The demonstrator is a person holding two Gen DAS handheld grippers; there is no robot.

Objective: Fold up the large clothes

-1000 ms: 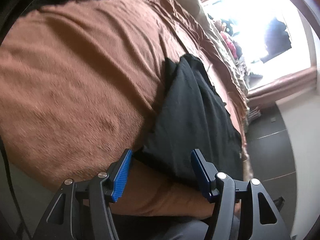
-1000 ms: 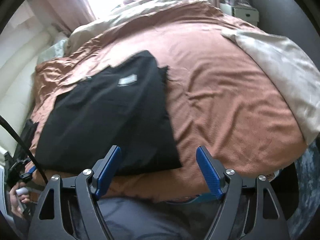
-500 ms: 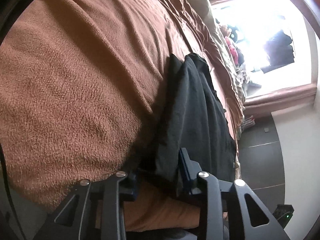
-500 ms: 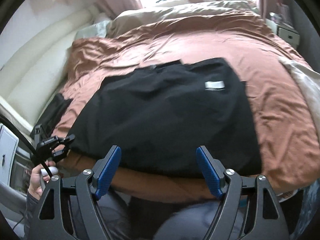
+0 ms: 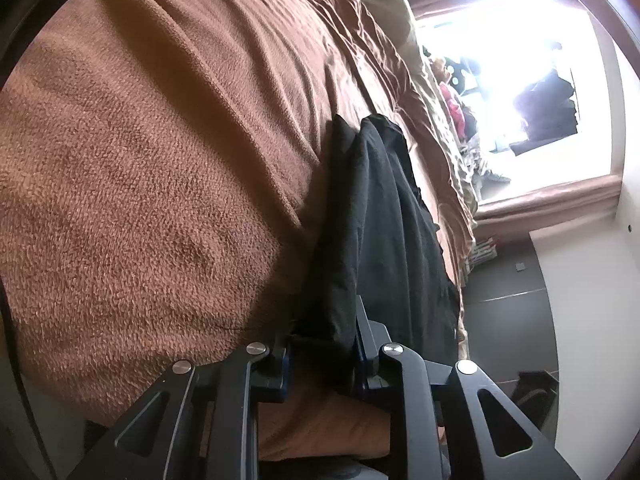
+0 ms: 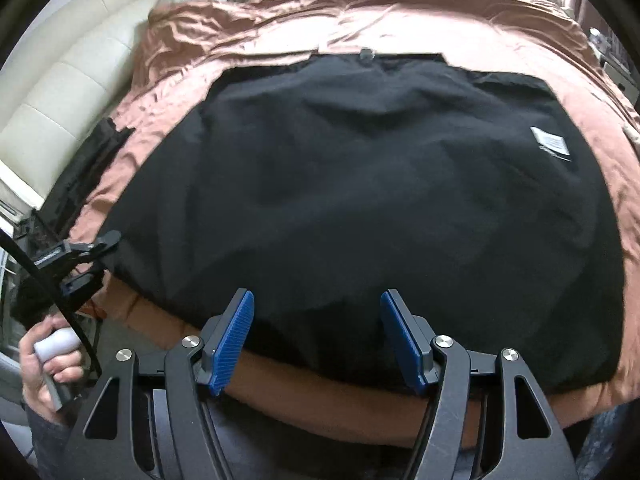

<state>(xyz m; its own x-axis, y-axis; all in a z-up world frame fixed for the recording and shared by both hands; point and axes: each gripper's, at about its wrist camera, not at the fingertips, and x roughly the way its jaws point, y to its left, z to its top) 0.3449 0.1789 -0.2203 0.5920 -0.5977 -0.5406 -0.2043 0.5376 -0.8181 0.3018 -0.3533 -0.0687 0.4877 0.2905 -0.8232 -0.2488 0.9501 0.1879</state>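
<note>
Black garment lies flat on the bed, its corner pinched by the closing left hand-held gripper, the right hand-held gripper narrowing, empty, over the near hem.

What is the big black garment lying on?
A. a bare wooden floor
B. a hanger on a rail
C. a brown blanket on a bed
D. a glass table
C: the black garment lies spread flat on the brown blanket that covers the bed, with a cream padded headboard off to one side.
</note>
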